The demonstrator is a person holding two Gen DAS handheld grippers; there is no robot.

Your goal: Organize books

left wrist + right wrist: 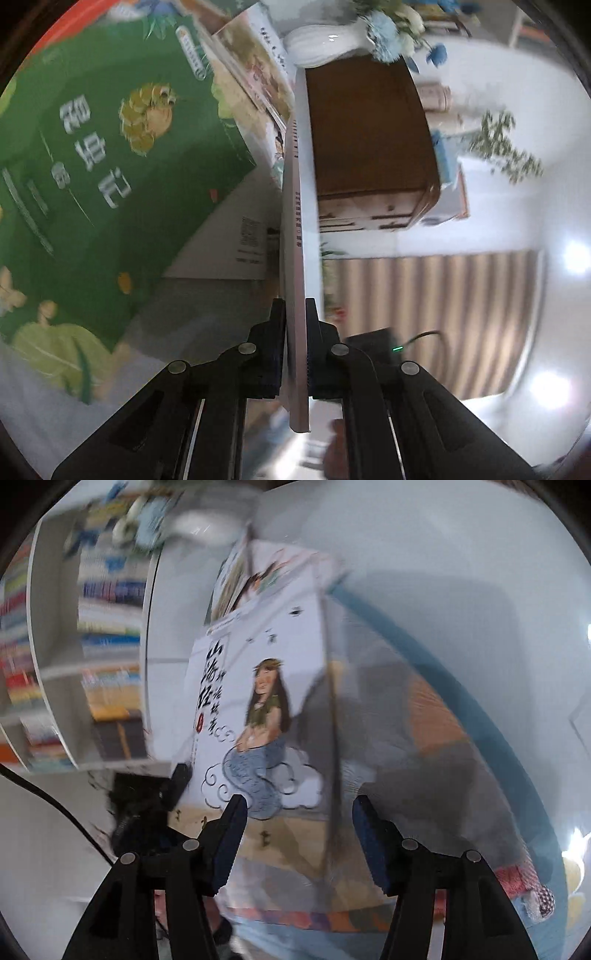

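Pinching a thin pink book (294,236) edge-on in my left gripper (295,354), I'm keeping its spine straight; my right gripper (297,834) is gaping, empty, before the white illustrated book (266,701), so I'm centring before squeezing

Both fisheye views bend straight lines toward a dark circular rim. Left view: fairly sharp centre, mild smear at the edges, blown-out lamp glare (576,256) at 3 and 4 o'clock. Right view: heavy motion blur throughout, worst on the bookshelf (107,642) at 9 o'clock; grey shadow right of centre.
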